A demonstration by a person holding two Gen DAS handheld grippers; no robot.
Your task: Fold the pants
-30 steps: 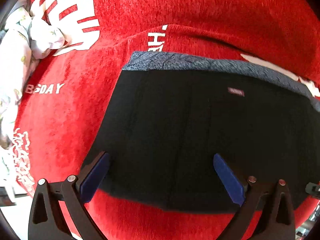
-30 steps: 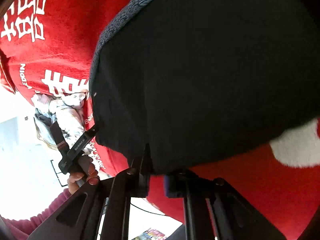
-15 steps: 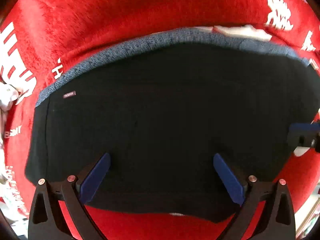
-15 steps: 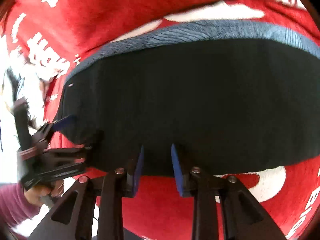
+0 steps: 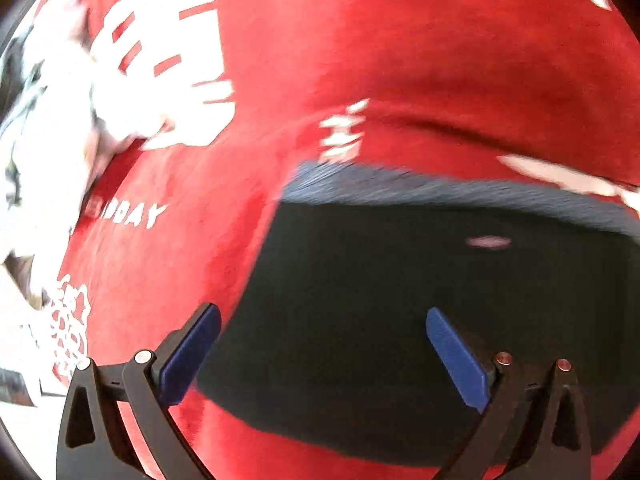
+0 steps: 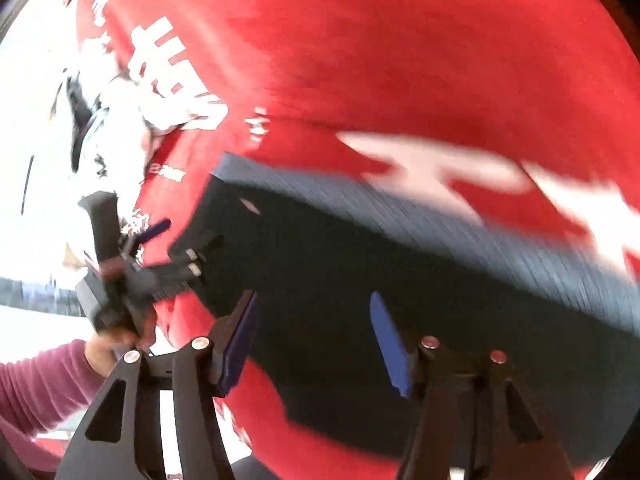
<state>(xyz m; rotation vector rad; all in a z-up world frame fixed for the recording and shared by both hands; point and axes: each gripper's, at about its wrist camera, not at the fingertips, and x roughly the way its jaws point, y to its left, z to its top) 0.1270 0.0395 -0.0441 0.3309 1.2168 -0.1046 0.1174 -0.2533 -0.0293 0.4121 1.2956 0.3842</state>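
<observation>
Right hand-held gripper (image 6: 316, 340): jaws are opening; nothing is clamped. Dark cloth is seen between and beyond the blue pads, not pressed by them.
Left hand-held gripper (image 5: 320, 354): jaws are held wide apart and empty. It is also seen in the right wrist view, at the left end of the pants, gripped by a hand (image 6: 120, 332) in a purple sleeve (image 6: 40, 380).
Pants (image 5: 440, 300): dark, folded into a compact block and laid flat on a red blanket (image 5: 400, 60) with white lettering. A grey ribbed waistband (image 5: 440, 190) runs along the far edge.
Long axis: across both views, left to right, parallel to the waistband.
Key relation: the pants lie directly below and ahead of both grippers; the left is placed over their left end, the right nearer the middle of the near edge.
Judgement: the fold looks close to finished; any further fold would likely be taken end over end along the long axis.
Nearby: a pale crumpled cloth (image 5: 60, 120) lies well to the left.
Image quality: both views are blurred by motion.
</observation>
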